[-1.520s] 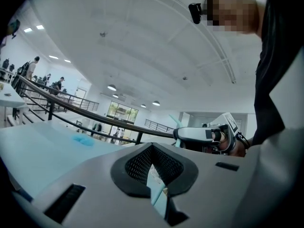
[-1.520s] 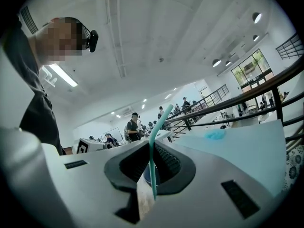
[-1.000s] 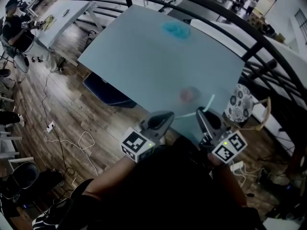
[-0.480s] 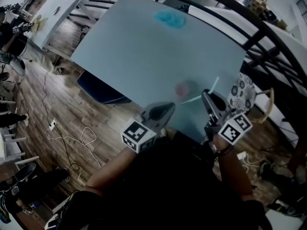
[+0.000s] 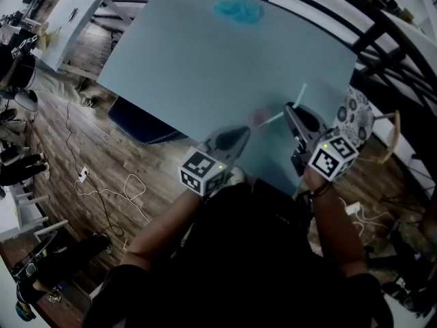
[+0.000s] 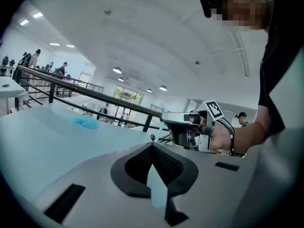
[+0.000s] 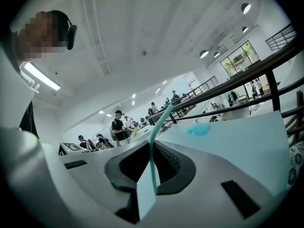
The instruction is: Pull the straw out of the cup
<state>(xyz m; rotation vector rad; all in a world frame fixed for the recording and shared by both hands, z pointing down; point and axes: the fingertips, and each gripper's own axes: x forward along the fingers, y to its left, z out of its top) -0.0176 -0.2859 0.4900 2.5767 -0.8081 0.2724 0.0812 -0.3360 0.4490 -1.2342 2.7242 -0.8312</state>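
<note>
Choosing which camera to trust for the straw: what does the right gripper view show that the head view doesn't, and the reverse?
Only the right gripper view: a close look at the right gripper shut on the straw, and the ceiling lights. Only the head view: the faint pink cup on the table, and the wooden floor with cables. Both: the straw, the pale blue table and a blue lump at its far end.

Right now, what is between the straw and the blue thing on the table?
Nothing. The head view shows only bare table between the straw and the blue thing.
</note>
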